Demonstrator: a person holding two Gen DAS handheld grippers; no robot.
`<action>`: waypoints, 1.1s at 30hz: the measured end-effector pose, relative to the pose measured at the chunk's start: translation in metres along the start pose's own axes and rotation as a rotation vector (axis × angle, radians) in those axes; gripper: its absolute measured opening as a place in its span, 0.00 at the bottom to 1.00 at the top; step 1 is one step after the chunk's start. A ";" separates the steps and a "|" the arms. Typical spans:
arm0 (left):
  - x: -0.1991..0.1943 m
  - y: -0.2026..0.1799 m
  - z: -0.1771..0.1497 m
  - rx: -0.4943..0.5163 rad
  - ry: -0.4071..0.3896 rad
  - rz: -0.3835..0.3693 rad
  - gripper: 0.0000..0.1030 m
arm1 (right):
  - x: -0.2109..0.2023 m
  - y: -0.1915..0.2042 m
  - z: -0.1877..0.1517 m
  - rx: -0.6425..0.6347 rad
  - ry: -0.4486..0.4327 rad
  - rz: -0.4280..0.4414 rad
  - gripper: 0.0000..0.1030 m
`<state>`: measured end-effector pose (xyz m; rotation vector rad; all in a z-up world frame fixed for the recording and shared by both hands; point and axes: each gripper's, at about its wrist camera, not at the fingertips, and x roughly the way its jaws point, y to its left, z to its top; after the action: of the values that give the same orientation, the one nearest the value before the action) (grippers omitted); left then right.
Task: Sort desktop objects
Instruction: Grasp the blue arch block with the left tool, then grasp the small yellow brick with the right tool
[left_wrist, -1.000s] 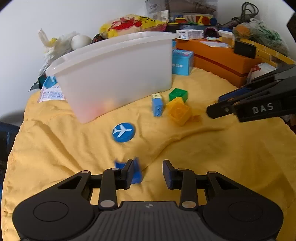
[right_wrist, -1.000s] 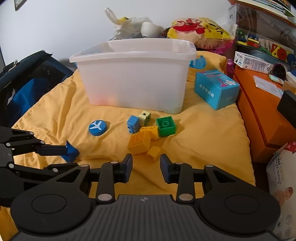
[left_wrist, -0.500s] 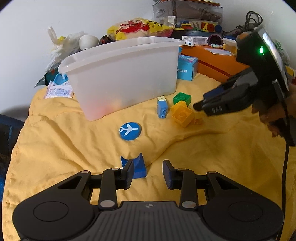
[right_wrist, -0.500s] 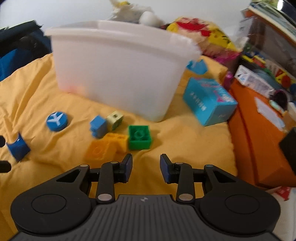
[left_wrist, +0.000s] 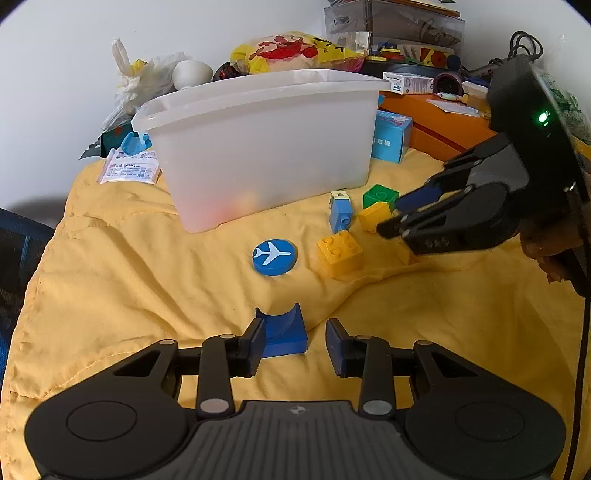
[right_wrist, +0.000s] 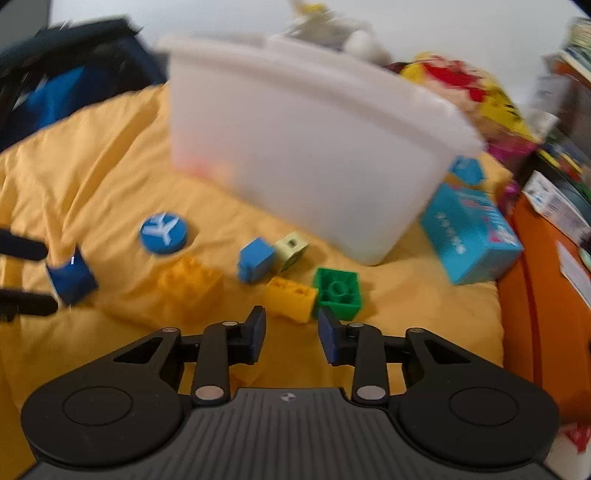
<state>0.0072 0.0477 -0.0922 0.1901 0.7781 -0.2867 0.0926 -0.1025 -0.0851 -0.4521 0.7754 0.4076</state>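
Note:
Toy blocks lie on a yellow cloth (left_wrist: 129, 266) in front of a white plastic bin (left_wrist: 258, 147). My left gripper (left_wrist: 295, 345) is open; a blue curved block (left_wrist: 282, 330) lies on the cloth between its fingers, close to the left one. My right gripper (right_wrist: 291, 334) is open and empty, just short of a small yellow brick (right_wrist: 290, 297) and a green brick (right_wrist: 338, 288); it also shows in the left wrist view (left_wrist: 402, 214). A blue airplane disc (left_wrist: 274, 256), a large yellow brick (left_wrist: 340, 253) and a light blue block (left_wrist: 340, 212) lie nearby.
A teal box (right_wrist: 469, 240) stands right of the bin. An orange case (left_wrist: 436, 129) and clutter fill the back right. A plastic bag (left_wrist: 144, 81) and a packet (left_wrist: 129, 170) lie at the back left. A dark chair (right_wrist: 48, 92) is beyond the cloth's left edge.
My right gripper has swung forward and down toward the yellow and green bricks; its view is blurred. The large yellow brick has shifted apart from the others. The left gripper has drawn back slightly; the blue curved block shows fuller.

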 end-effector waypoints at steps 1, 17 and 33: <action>0.000 0.000 0.000 -0.001 0.001 0.001 0.39 | 0.002 0.002 -0.001 -0.006 0.002 0.004 0.32; 0.002 -0.001 -0.004 -0.013 0.006 0.022 0.39 | -0.002 -0.003 0.002 0.056 -0.034 0.010 0.16; -0.001 -0.003 -0.005 -0.002 0.006 0.035 0.41 | 0.023 0.013 0.004 -0.402 -0.066 0.051 0.28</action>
<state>0.0023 0.0463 -0.0950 0.2028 0.7800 -0.2520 0.1027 -0.0857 -0.1029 -0.7908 0.6416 0.6274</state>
